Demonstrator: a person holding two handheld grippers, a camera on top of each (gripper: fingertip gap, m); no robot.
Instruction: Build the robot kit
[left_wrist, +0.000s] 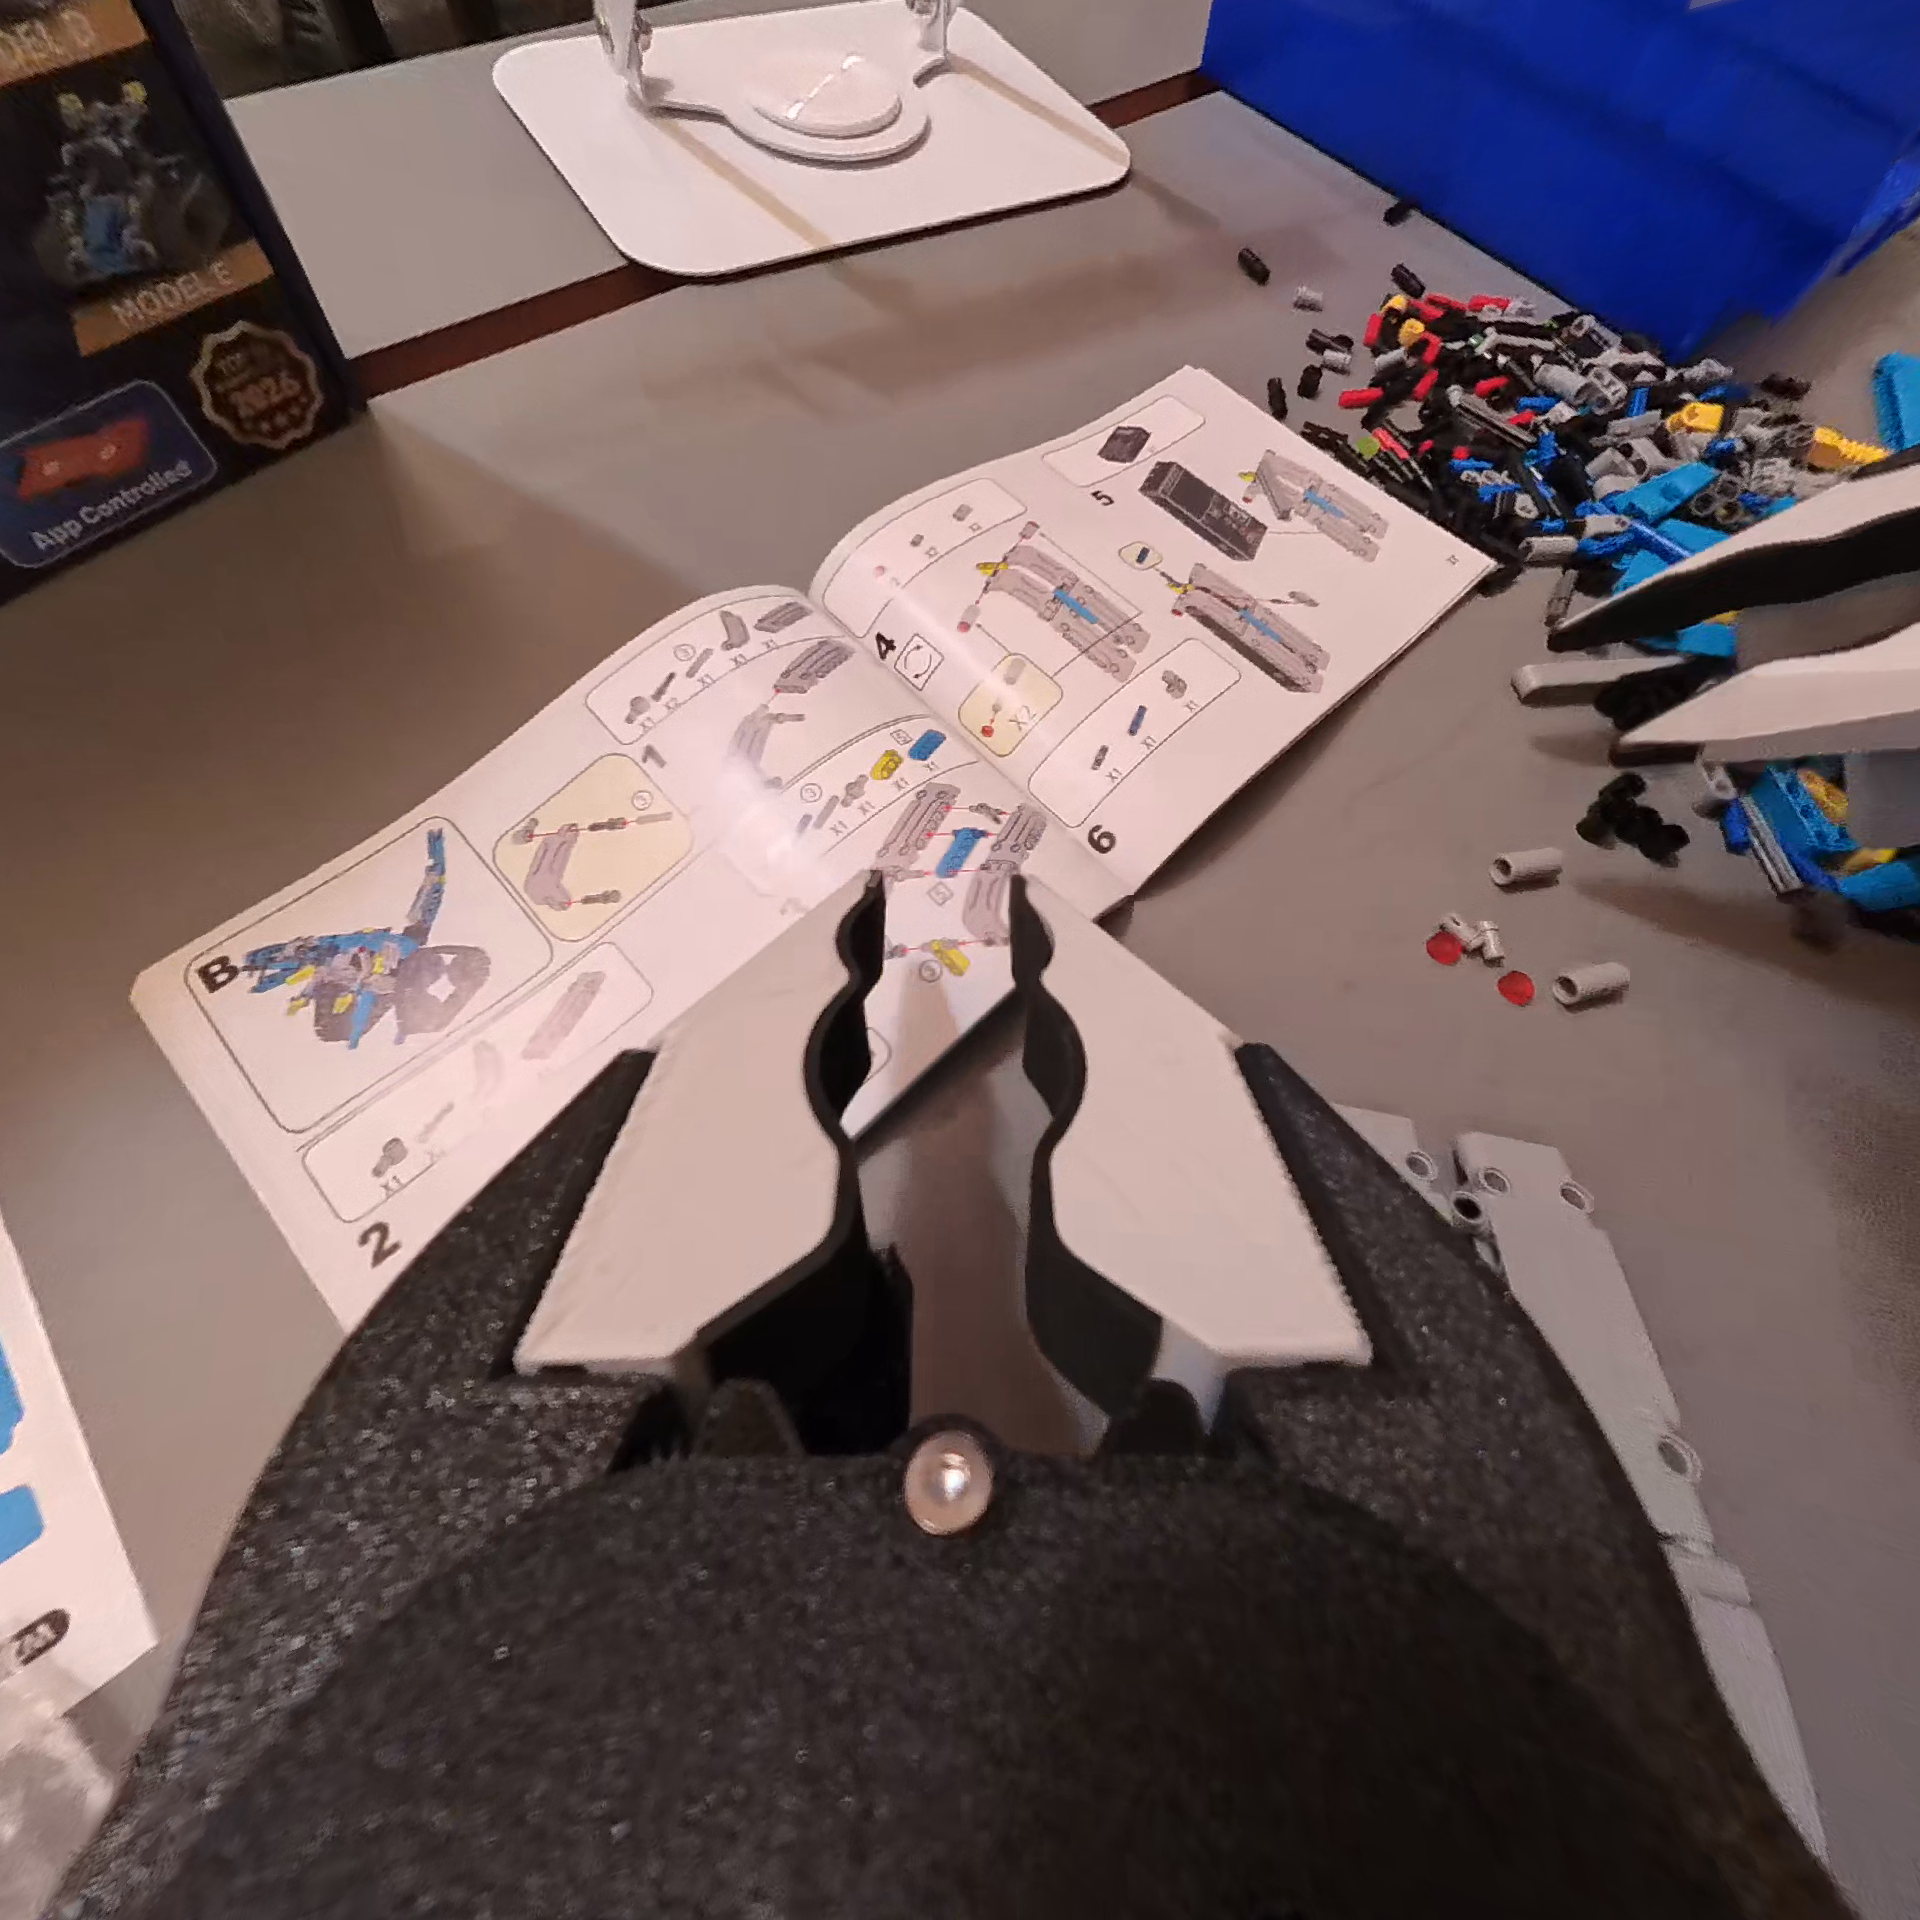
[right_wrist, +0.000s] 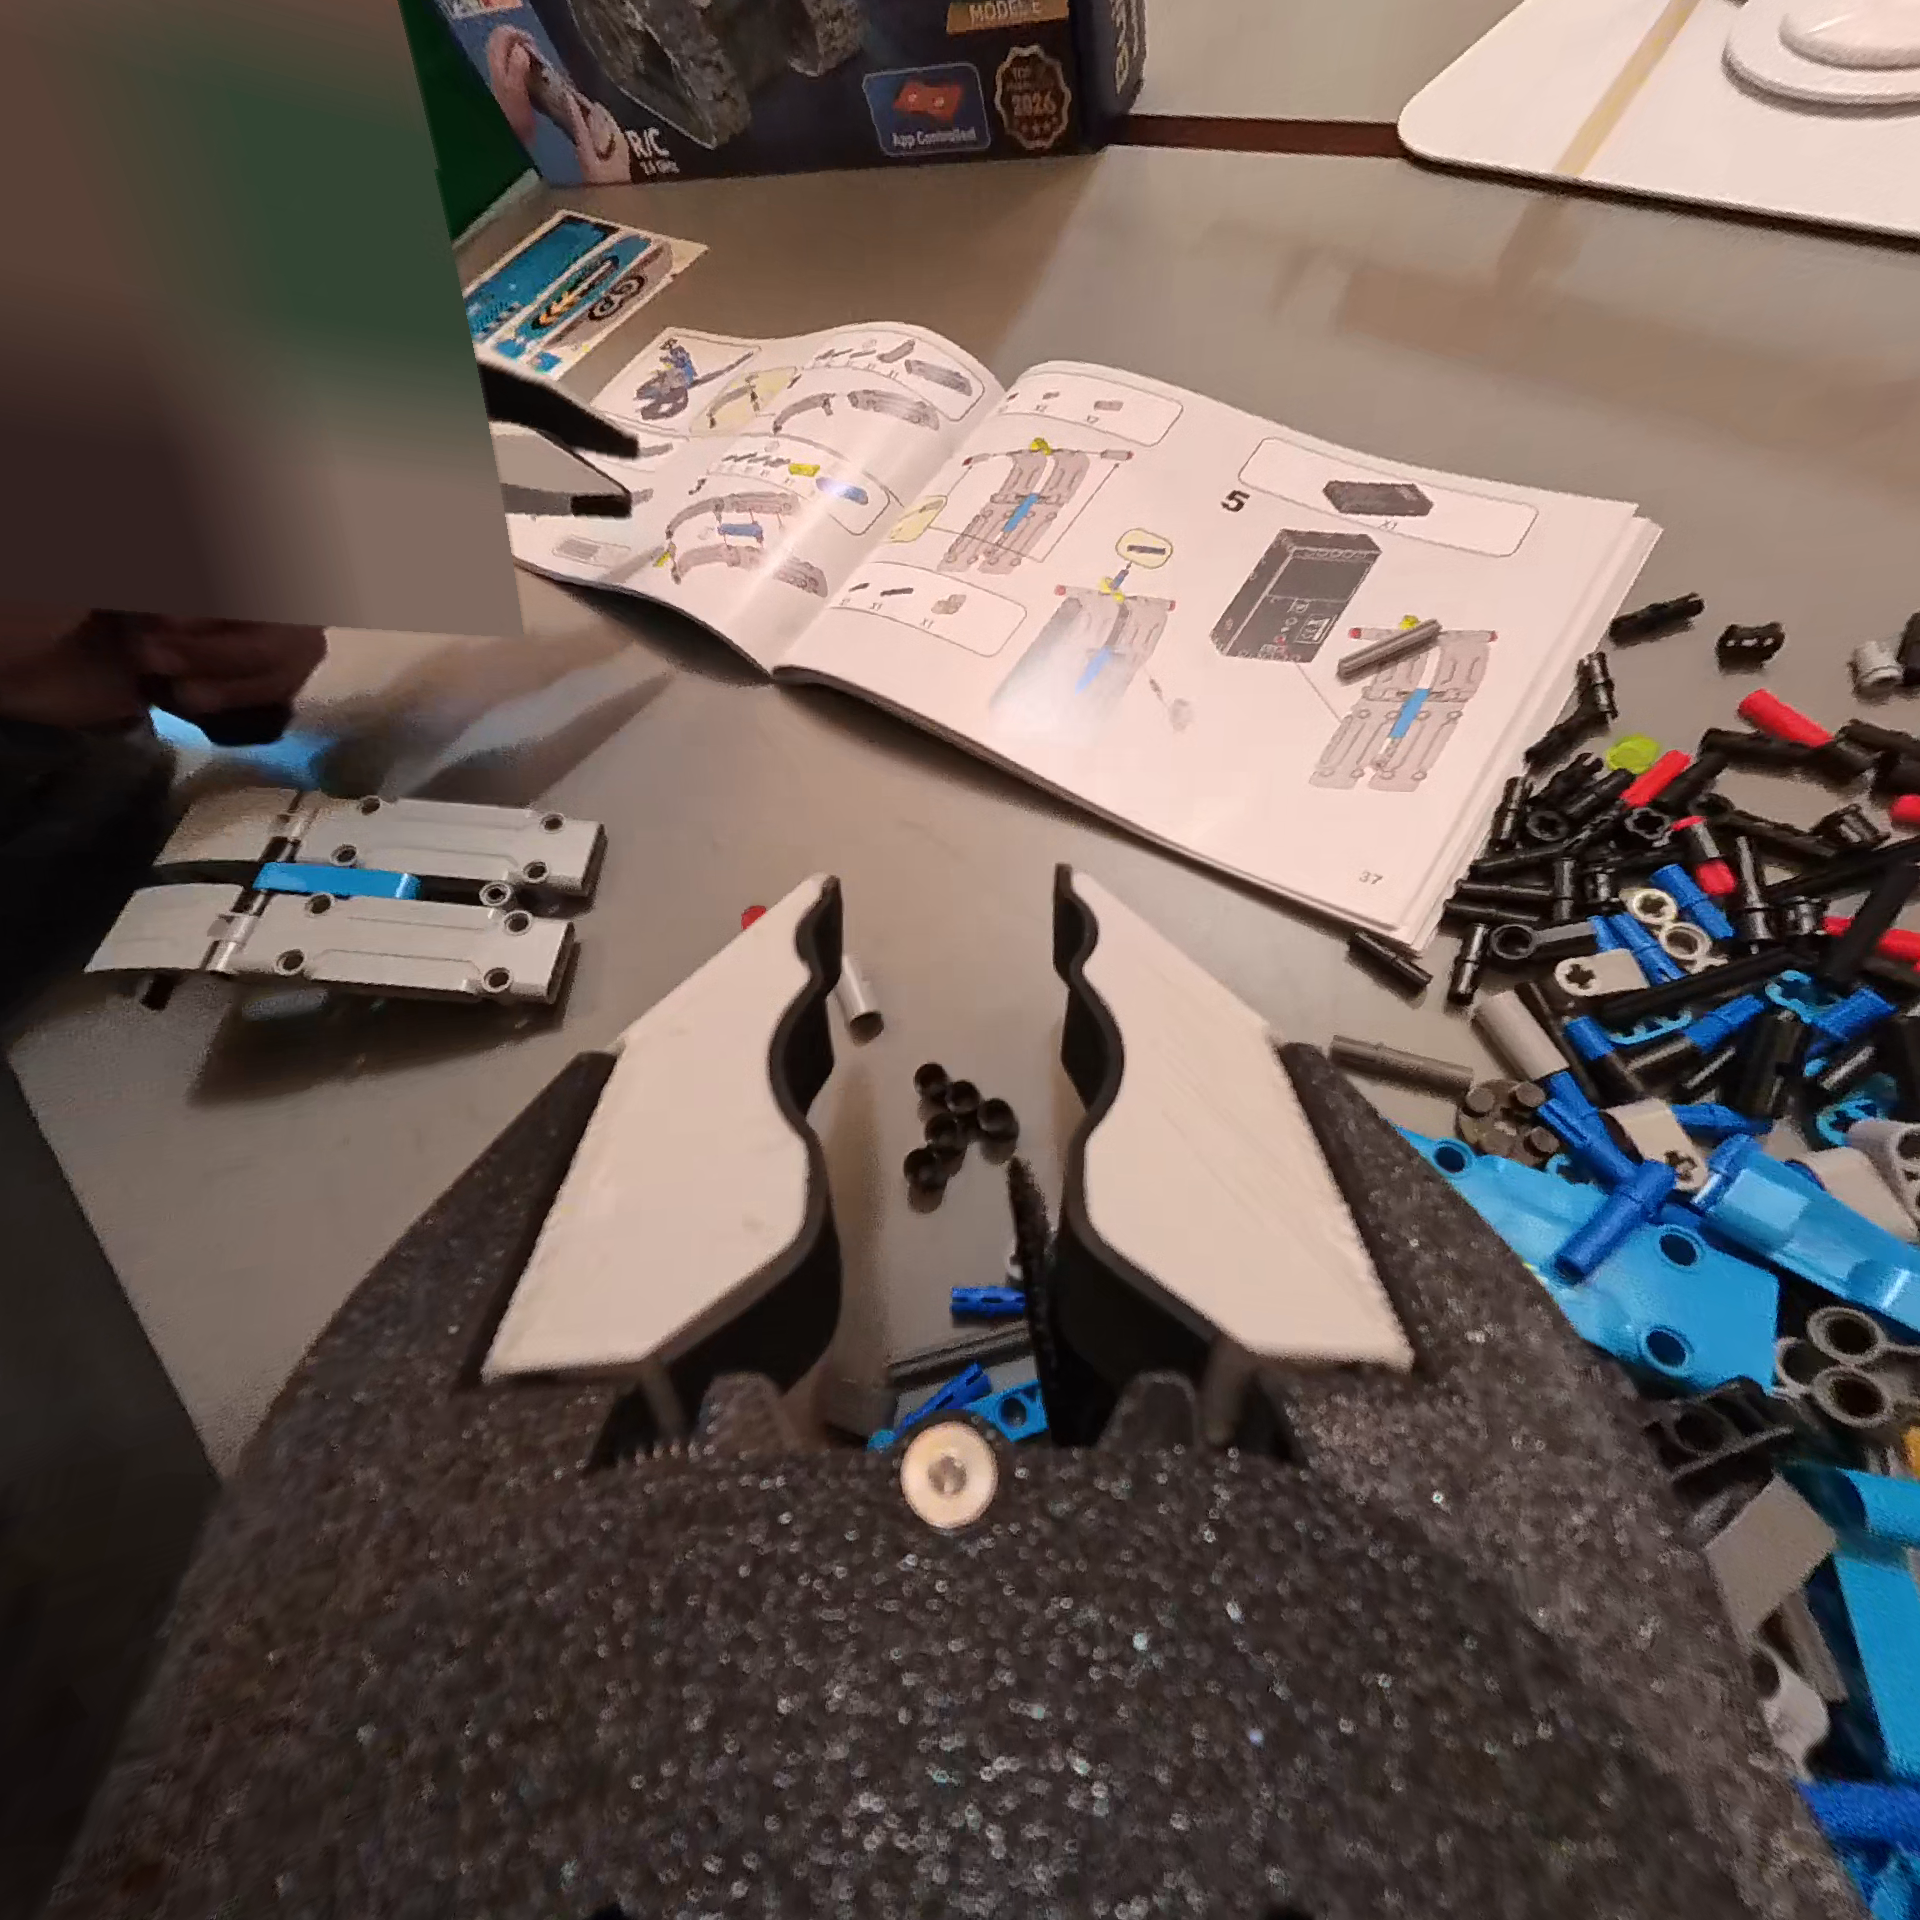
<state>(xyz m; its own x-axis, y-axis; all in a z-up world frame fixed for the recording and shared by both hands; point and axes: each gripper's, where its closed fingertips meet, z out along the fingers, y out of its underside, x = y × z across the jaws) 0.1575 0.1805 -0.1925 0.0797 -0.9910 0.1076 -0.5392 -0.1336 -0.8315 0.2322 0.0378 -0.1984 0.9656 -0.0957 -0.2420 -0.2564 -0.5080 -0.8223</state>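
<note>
My left gripper (left_wrist: 943, 888) is open and empty, hovering over the near edge of an open instruction booklet (left_wrist: 790, 790) on the grey table. A grey panel assembly (left_wrist: 1579, 1340) lies just right of it. My right gripper (right_wrist: 948, 883) is open and empty above the table, with a small grey tube (right_wrist: 860, 995) and a black connector piece (right_wrist: 956, 1127) between its fingers. The grey panel assembly with a blue strip (right_wrist: 353, 894) lies to its left. The booklet (right_wrist: 1143, 603) lies beyond it. The right gripper also shows at the right edge of the left wrist view (left_wrist: 1590, 686).
A pile of small black, blue, red and grey building pieces (left_wrist: 1538, 447) lies right of the booklet, also in the right wrist view (right_wrist: 1714, 935). A blue bin (left_wrist: 1558, 135), a white tray (left_wrist: 810, 156), the toy's box (left_wrist: 135, 301) and a sticker sheet (right_wrist: 571, 281) stand around. About 15 centimetres separates my left fingertips from my right.
</note>
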